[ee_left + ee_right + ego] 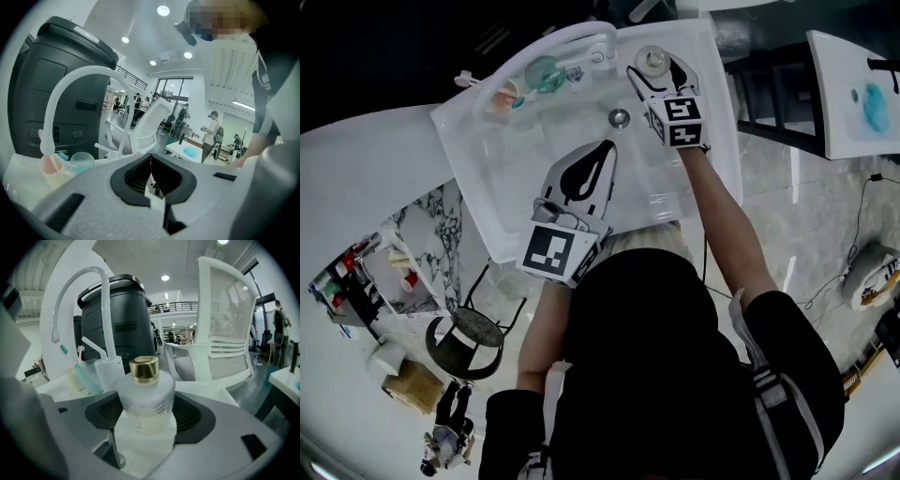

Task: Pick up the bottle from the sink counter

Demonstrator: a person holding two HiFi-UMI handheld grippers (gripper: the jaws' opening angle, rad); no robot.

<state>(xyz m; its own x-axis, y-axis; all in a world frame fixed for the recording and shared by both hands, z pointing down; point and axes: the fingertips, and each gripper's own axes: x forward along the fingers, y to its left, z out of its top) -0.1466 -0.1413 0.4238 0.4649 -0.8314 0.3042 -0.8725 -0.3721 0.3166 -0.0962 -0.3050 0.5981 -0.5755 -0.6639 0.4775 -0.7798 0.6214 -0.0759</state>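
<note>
Right tongs (147,411) clamp the bottle (145,394) at mid-body, left tongs (150,166) closed and empty; best lift straight up, upright, clear of the tap (107,310) at its left.

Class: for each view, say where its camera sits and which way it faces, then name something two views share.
Head view: on the person's head, facing down at the sink; left gripper, right gripper, arms show.
Left gripper view: rides that gripper, facing the faucet over its shut jaws.
Right gripper view: rides that gripper, facing the bottle between its jaws.
Shared: the faucet, in both gripper views.
</note>
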